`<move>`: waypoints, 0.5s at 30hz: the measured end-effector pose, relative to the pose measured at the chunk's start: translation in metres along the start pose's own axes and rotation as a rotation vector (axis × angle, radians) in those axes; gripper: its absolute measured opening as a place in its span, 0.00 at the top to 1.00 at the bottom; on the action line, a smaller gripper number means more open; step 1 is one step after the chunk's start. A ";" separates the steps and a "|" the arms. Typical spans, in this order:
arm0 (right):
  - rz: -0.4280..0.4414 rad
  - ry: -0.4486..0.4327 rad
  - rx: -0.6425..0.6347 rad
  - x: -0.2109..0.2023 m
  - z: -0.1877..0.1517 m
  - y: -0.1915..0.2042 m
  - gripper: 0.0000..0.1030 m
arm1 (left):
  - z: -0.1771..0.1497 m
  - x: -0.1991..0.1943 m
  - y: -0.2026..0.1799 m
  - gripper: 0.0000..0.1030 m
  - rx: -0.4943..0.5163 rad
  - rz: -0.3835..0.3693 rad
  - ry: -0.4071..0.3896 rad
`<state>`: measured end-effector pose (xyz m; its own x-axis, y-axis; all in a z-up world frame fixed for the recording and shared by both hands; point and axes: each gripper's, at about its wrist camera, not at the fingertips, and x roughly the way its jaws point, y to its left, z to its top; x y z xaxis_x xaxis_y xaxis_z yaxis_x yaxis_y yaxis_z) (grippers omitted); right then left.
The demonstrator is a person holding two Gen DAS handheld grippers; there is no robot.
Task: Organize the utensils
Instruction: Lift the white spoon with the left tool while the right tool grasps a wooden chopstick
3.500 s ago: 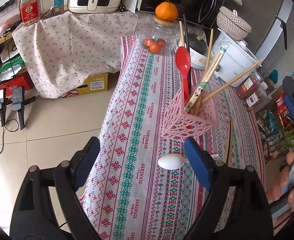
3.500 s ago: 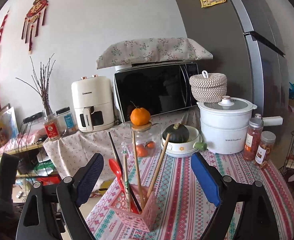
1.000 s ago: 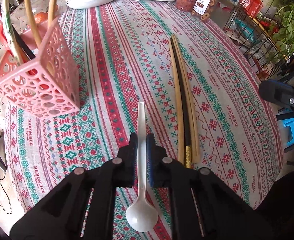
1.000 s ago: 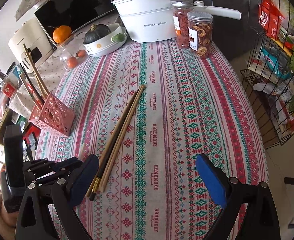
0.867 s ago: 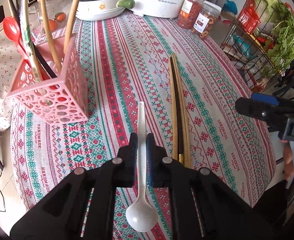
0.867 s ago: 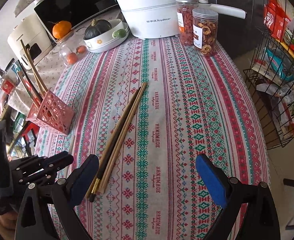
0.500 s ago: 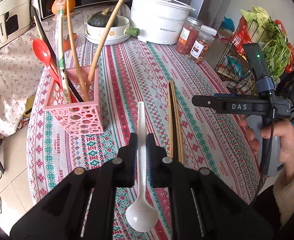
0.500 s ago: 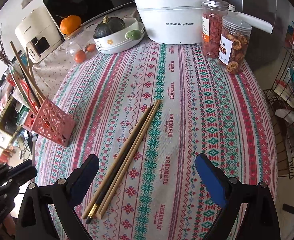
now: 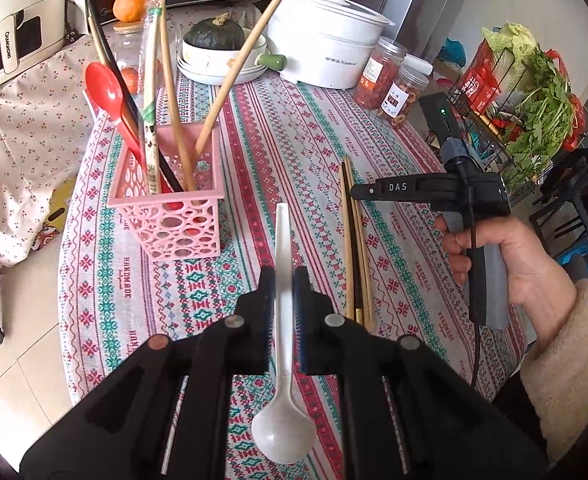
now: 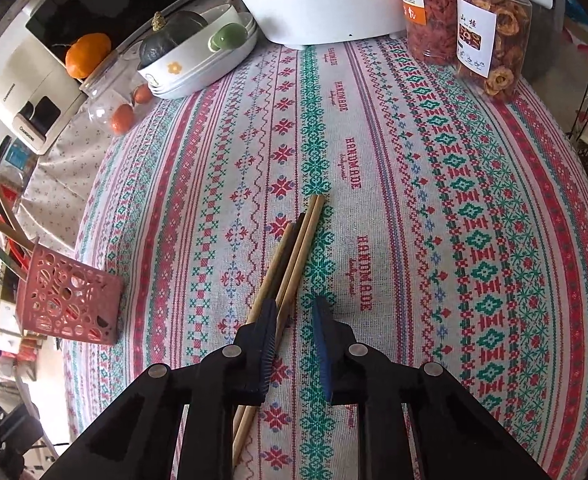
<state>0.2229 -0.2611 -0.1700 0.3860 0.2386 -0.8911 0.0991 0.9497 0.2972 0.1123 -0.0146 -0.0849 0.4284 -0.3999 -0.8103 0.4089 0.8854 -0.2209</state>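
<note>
My left gripper (image 9: 283,280) is shut on a white plastic spoon (image 9: 283,364), held above the table with its bowl toward me. A pink lattice utensil basket (image 9: 170,210) stands ahead to the left, holding a red spoon (image 9: 104,90) and several chopsticks. Loose chopsticks (image 9: 354,248) lie on the striped tablecloth to the right. My right gripper (image 10: 294,312) is low over these chopsticks (image 10: 294,248); its jaws are narrowly apart and one chopstick lies between them. It shows in the left view (image 9: 358,191). The basket (image 10: 68,300) is at the left.
At the back stand a white cooker (image 9: 326,48), a bowl with a green squash (image 9: 214,40), two food jars (image 10: 490,28) and a glass jar with tomatoes (image 10: 112,96). A wire rack of vegetables (image 9: 534,92) is beyond the table's right edge.
My left gripper has lifted the white spoon and tilted up toward the basket. My right gripper has dropped to the loose chopsticks and narrowed from wide open.
</note>
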 end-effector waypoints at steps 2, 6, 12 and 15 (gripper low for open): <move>-0.028 0.003 -0.024 0.003 0.000 0.007 0.83 | 0.000 -0.001 0.000 0.90 0.002 -0.002 -0.001; -0.161 0.047 -0.101 0.006 0.001 0.029 0.84 | 0.000 -0.002 0.001 0.90 0.000 -0.002 -0.004; -0.254 0.093 -0.196 0.016 -0.007 0.051 0.84 | -0.003 -0.001 0.001 0.90 0.007 0.007 0.000; -0.256 0.081 -0.203 0.019 -0.012 0.054 0.83 | -0.005 -0.001 0.001 0.90 0.012 0.016 -0.001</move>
<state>0.2244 -0.2028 -0.1751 0.2976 -0.0056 -0.9547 -0.0039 1.0000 -0.0071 0.1084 -0.0117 -0.0869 0.4355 -0.3864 -0.8131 0.4119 0.8886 -0.2017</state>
